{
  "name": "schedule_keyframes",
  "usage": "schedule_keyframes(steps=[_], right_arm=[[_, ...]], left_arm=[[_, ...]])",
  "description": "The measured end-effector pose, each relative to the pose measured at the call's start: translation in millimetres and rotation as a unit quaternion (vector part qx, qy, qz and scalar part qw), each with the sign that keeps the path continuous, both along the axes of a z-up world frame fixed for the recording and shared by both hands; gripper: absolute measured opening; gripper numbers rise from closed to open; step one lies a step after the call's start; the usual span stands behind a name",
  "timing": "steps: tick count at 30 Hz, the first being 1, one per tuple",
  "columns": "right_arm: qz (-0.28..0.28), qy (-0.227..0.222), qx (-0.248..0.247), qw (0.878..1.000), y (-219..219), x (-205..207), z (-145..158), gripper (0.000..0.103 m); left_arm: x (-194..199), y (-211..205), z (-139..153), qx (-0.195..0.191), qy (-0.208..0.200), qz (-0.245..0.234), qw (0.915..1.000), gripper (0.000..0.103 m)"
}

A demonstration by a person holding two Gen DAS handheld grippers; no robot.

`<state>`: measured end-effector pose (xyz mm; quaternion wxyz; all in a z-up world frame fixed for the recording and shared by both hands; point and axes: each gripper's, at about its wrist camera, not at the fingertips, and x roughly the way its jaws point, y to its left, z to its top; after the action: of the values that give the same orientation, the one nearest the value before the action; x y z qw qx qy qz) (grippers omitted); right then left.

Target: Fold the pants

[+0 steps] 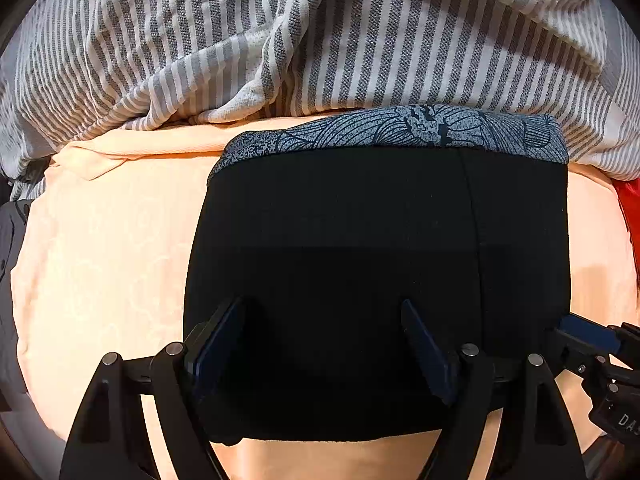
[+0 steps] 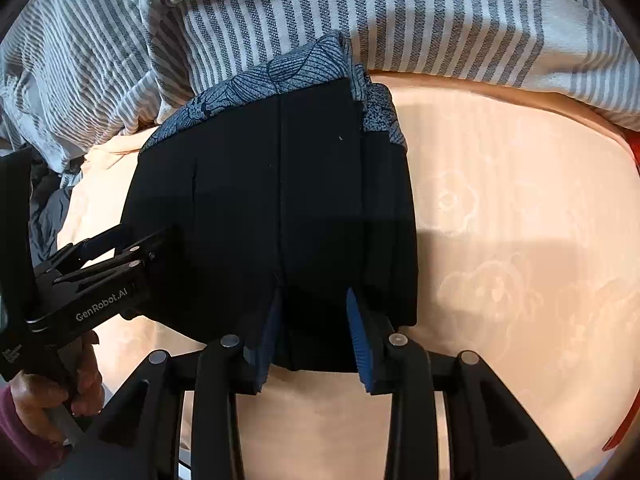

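The black pants (image 1: 360,248) lie folded into a compact rectangle on a peach sheet (image 1: 112,248), with a blue patterned waistband (image 1: 400,128) along the far edge. My left gripper (image 1: 324,312) is open, its fingers spread over the near edge of the pants. My right gripper (image 2: 314,300) is open too, its blue pads resting on the near right part of the pants (image 2: 260,200). The right gripper also shows at the right edge of the left wrist view (image 1: 592,340). The left gripper shows at the left of the right wrist view (image 2: 120,256).
A grey and white striped blanket (image 1: 360,40) is bunched along the far side, also in the right wrist view (image 2: 440,20). Something red (image 1: 630,208) lies at the right edge. A hand (image 2: 52,392) holds the left gripper's handle.
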<state>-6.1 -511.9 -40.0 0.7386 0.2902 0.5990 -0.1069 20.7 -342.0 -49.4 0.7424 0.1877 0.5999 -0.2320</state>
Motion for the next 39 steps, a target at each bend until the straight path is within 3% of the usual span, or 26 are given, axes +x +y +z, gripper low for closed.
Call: schedule_keyframes(steps=[12,16,24,26,28,33,39], right_arm=[[-0.013,0.006,-0.009,1.000,5,-7,3,0.042],[-0.015,0.020,0.006,1.000,6,-13,0,0.055],[0.001,-0.014,0.014,1.000,-3,-18,25,0.056],[-0.010,-0.031,0.024,0.999,-17,-16,29,0.074],[-0.027,-0.043,0.032,0.998,-34,-12,30,0.081],[-0.045,-0.060,0.102,0.992,-73,3,6,0.082],[-0.038,-0.067,0.192,0.978,-91,14,-34,0.082]], left_arm=[[-4,25,7,-0.008,0.017,0.003,0.9998,0.081],[4,40,10,-0.008,0.025,0.008,0.9996,0.081],[33,67,16,-0.033,0.045,0.007,0.9984,0.081],[45,73,17,-0.045,0.055,0.007,0.9974,0.081],[58,78,15,-0.063,0.074,0.010,0.9952,0.081],[89,87,-3,-0.094,0.134,0.026,0.9861,0.081],[114,99,-34,-0.127,0.220,0.015,0.9670,0.081]])
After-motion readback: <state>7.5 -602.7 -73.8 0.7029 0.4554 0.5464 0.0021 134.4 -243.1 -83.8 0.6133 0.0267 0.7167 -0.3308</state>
